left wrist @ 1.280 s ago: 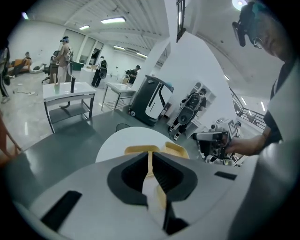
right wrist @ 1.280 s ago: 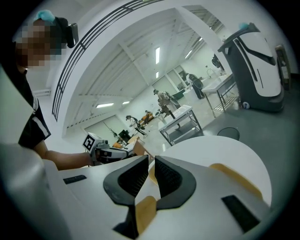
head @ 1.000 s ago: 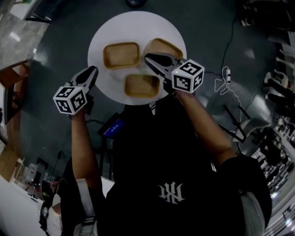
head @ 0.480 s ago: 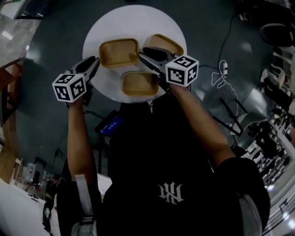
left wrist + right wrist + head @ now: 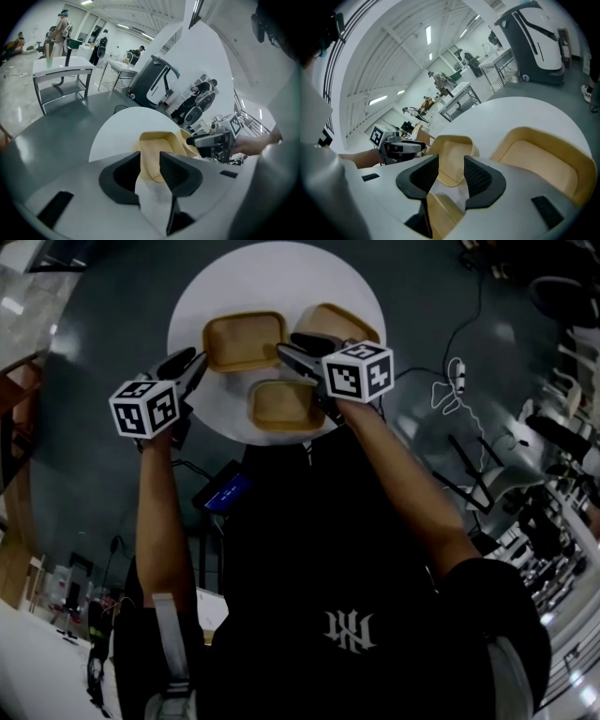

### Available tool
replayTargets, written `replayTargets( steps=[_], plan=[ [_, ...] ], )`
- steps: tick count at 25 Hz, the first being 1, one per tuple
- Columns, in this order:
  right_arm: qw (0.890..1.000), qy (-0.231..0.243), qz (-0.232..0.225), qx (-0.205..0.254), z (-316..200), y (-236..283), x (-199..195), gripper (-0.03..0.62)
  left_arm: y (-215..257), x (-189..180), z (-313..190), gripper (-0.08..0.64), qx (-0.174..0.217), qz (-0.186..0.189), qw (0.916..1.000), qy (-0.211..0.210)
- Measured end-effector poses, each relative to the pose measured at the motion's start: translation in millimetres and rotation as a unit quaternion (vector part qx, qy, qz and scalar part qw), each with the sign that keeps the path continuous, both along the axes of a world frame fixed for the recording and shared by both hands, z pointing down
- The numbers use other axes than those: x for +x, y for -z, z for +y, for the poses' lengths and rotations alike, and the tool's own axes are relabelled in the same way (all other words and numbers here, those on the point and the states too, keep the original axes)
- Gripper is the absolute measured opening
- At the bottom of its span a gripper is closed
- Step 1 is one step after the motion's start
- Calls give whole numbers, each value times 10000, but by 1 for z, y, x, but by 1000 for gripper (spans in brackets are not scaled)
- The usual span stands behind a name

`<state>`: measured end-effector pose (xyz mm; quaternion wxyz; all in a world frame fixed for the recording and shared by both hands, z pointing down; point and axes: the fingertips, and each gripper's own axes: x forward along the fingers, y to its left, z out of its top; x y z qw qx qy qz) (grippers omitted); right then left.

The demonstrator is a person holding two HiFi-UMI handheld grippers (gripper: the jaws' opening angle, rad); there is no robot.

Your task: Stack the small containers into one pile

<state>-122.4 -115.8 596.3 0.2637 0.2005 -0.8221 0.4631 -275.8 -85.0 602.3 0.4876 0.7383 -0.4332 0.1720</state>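
Three trays lie apart on the table: left tray, right tray, near tray. Left gripper at the table's left edge, jaws opening, gripping nothing; left tray just past its tips. Right gripper between right and near trays, jaws opening, gripping nothing. Open tabletop beyond the trays.

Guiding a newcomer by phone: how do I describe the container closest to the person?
Find the round white table on the dark floor, with three shallow tan containers. The left container and right container sit side by side at the back; the near container lies alone at the person's edge.
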Motion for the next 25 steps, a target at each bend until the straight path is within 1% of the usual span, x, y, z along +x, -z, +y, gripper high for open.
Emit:
replayTargets(
  steps=[3,5,9,13,19,23,25],
  plan=[
    [9997,31,249,7,2,-7,3,176,-3,3,3,127,-44,-2,10000,-20],
    [9994,15,338,-43,4,-10,4,176,-5,3,6,127,-73,-7,10000,-21],
    [9989,94,451,-104,6,-16,2,176,-8,5,4,127,-129,84,9999,76],
    [9985,119,535,-89,9,-17,1,176,-11,6,8,126,-179,54,9998,76],
    [9975,228,673,-60,10,-19,-1,166,-15,8,11,118,-259,110,9995,117],
    [9970,219,736,-35,8,-22,-1,138,-18,8,13,117,-290,128,9994,147],
    [9967,218,776,-10,7,-24,0,112,-18,8,13,115,-300,144,9993,170]
  ],
)
